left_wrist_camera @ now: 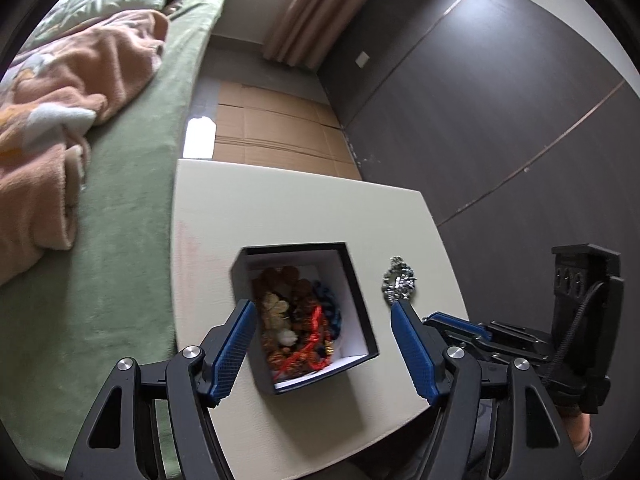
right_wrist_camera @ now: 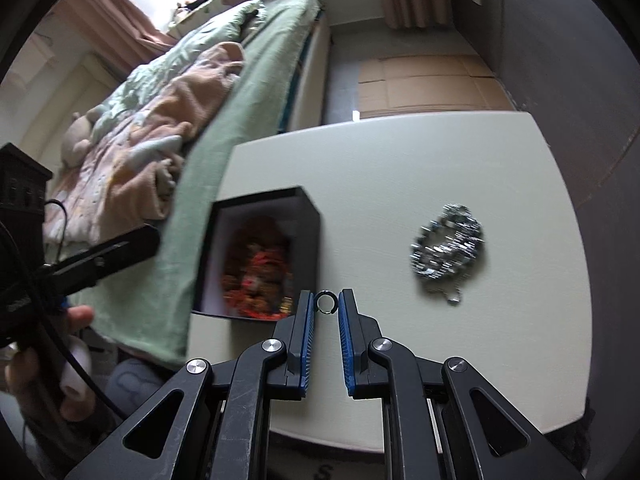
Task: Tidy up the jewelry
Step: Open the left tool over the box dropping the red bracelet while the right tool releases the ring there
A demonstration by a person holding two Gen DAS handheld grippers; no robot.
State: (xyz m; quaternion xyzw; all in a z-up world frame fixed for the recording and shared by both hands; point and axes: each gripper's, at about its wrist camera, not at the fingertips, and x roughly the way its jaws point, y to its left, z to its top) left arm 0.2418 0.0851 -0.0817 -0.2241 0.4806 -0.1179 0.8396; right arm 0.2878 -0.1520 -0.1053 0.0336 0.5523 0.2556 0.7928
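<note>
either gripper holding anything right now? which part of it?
Right gripper pinches a small dark ring by its outer sides, at the fingertips. Left gripper is open and holds nothing, above the black box.

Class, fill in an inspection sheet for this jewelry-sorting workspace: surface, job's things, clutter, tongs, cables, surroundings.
Surface: pale table, mostly bare.
Job's things: open black box holding mixed jewelry; silver bracelet lying beside the box; small ring.
Clutter: nothing seen.
Tongs: left tongs open above the box, empty; right tongs pinching the ring.
Cables: black cable by the hand.
Surroundings: bed with blankets, cardboard on floor, curtain.
</note>
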